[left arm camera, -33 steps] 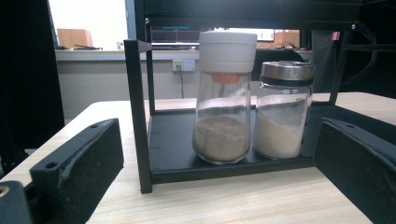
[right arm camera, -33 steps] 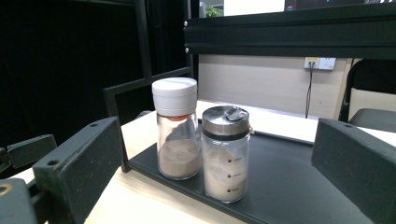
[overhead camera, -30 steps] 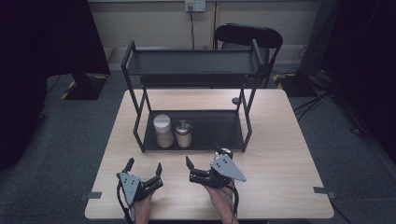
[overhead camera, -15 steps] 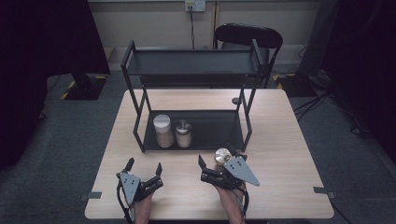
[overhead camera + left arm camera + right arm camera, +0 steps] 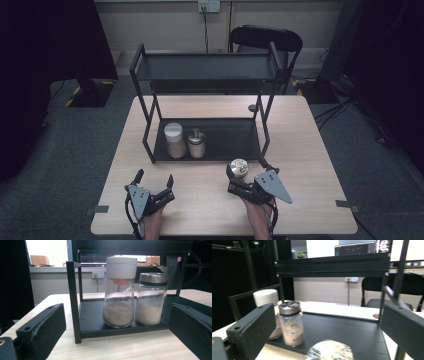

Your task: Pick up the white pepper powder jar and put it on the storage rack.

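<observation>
A pale wood table (image 5: 310,150) is seen from above, set on grey carpet (image 5: 75,165), w/ dark curtains at 9 and 3 o'clock. A black two-tier rack (image 5: 205,72) stands on the table's far half, toward 12 o'clock; behind it a black chair (image 5: 265,37) is pushed in, and a wall socket (image 5: 209,6) is fixed to the beige wall, its cable hanging down. Tape marks are stuck at the table's near corners, approx. 7 and 5 o'clock.

On the rack's bottom shelf, at its 9 o'clock end, two jars are placed just beside each other: a white-lidded jar (image 5: 119,292) w/ brown powder and a metal-lidded jar (image 5: 151,298) w/ paler powder. In the left gripper view both are seen upright, the white-lidded one to the left.

A third jar (image 5: 239,167), metal-topped, is found on the table just in front of the rack's near edge, toward its 3 o'clock end. The right gripper (image 5: 231,180) is held right at it, jaws spread wide; in the right gripper view the jar's shiny top (image 5: 329,350) is blurred low between the jaws, not clamped. Contact can't be told.

The left gripper (image 5: 154,180) is rested near the table's front edge at approx. 7 o'clock, jaws open, nothing between them, well apart from the rack.
</observation>
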`<state>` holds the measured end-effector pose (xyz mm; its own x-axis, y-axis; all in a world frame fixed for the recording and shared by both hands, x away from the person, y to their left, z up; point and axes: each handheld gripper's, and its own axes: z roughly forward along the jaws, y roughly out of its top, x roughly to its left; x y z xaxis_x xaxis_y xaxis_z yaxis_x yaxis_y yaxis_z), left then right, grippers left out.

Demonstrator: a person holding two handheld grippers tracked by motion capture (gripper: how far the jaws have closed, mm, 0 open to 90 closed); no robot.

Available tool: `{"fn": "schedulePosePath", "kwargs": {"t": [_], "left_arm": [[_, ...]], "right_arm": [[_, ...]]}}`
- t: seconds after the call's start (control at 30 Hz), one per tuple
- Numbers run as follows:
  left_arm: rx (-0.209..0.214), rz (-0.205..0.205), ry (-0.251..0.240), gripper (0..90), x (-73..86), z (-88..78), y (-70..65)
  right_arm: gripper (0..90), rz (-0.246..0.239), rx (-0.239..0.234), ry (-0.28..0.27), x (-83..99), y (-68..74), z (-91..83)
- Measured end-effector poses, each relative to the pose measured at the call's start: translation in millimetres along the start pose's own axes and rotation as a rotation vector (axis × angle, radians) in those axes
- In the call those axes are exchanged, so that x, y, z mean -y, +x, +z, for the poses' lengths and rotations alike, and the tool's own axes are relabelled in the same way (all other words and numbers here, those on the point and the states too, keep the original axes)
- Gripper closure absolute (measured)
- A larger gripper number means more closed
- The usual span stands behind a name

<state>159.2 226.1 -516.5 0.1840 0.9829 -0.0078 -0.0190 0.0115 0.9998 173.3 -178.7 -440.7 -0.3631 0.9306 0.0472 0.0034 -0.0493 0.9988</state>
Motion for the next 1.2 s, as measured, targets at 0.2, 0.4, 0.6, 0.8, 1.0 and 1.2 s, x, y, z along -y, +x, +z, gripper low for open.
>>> {"fn": "schedulePosePath", "kwargs": {"t": [0.2, 0.4, 0.6, 0.8, 1.0, 1.2], "left_arm": [[0.0, 0.0, 0.0, 1.0, 0.0, 0.0, 0.0], [0.0, 0.0, 0.0, 1.0, 0.1, 0.0, 0.0], [0.0, 0.0, 0.0, 1.1, 0.0, 0.0, 0.0], [-0.002, -0.001, 0.004, 1.1, -0.6, 0.3, -0.2], [-0.003, 0.0, 0.0, 1.2, 0.0, 0.0, -0.5], [-0.002, 0.0, 0.002, 1.2, -0.4, 0.1, -0.1]], "right_arm": [[0.0, -0.001, 0.06, -0.006, 8.1, -1.7, -4.7], [0.0, -0.008, 0.097, 0.0, 14.4, -5.3, -8.7], [0.0, -0.016, 0.133, 0.002, 22.2, -8.3, -12.4], [0.0, -0.017, 0.158, 0.007, 31.3, -10.6, -14.8], [0.0, -0.03, 0.186, 0.007, 39.6, -11.4, -16.4], [0.0, -0.037, 0.212, 0.02, 49.1, -11.2, -17.8]]}}
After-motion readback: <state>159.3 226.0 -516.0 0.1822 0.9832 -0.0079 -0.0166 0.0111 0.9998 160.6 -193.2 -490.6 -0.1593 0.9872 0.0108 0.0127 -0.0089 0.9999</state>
